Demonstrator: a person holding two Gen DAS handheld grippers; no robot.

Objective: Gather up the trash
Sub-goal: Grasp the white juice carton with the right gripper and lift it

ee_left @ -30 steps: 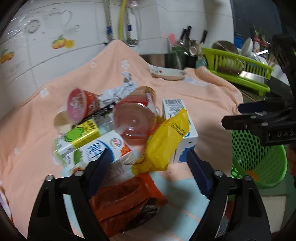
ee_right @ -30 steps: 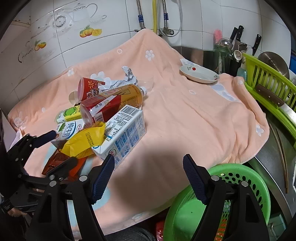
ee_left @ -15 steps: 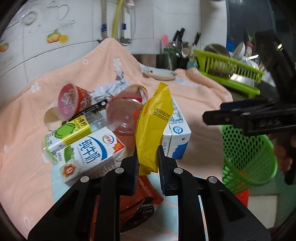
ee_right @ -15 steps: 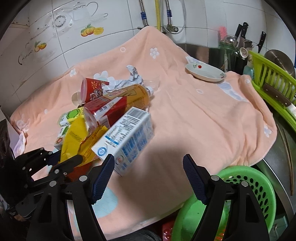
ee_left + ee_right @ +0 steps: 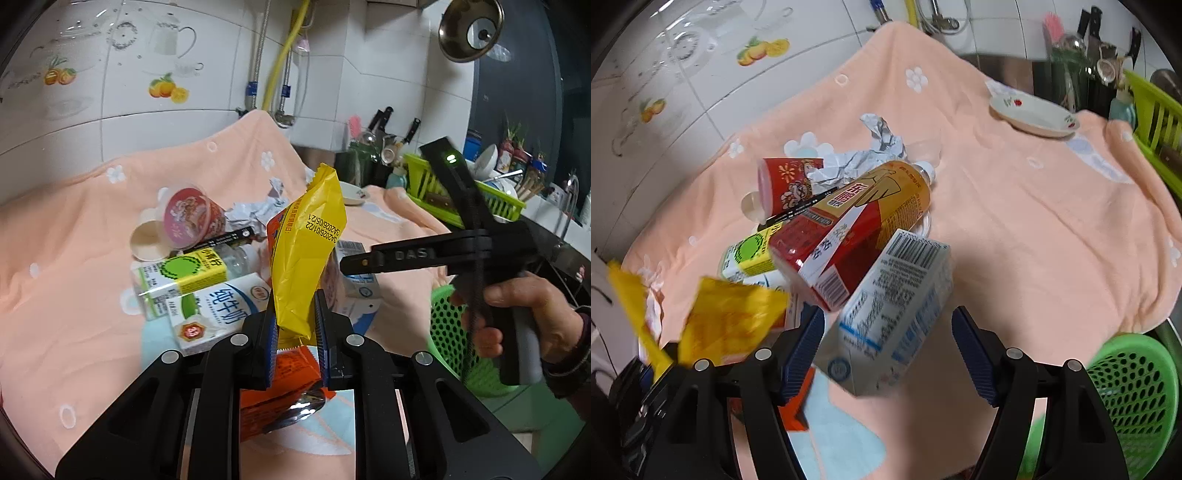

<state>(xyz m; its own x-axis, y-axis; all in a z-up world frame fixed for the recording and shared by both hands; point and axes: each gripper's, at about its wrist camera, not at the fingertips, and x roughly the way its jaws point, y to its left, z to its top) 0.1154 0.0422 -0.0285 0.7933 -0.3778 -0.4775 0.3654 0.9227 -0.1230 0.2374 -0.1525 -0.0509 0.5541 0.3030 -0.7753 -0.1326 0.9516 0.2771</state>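
Note:
My left gripper (image 5: pixel 295 321) is shut on a yellow snack wrapper (image 5: pixel 308 254) and holds it upright above the trash pile; the wrapper also shows blurred in the right wrist view (image 5: pixel 731 321). The pile lies on a peach towel (image 5: pixel 1034 229): a red-labelled bottle (image 5: pixel 857 225), a blue-and-white carton (image 5: pixel 890 314), a milk carton (image 5: pixel 218 310), a green-and-yellow carton (image 5: pixel 181 273), a red cup (image 5: pixel 192 218), crumpled foil (image 5: pixel 871 155) and an orange wrapper (image 5: pixel 291 373). My right gripper (image 5: pixel 888 350) is open, its jaws either side of the blue-and-white carton. A green basket (image 5: pixel 1134 398) sits low at the right.
A small dish (image 5: pixel 1030 114) rests at the towel's far edge. A green dish rack (image 5: pixel 476 195) and a holder of knives and utensils (image 5: pixel 373 147) stand at the back right. A tiled wall with pipes runs behind.
My left gripper closed on the yellow wrapper and lifted it off the pile. My right gripper moved in toward the blue-and-white carton, still open.

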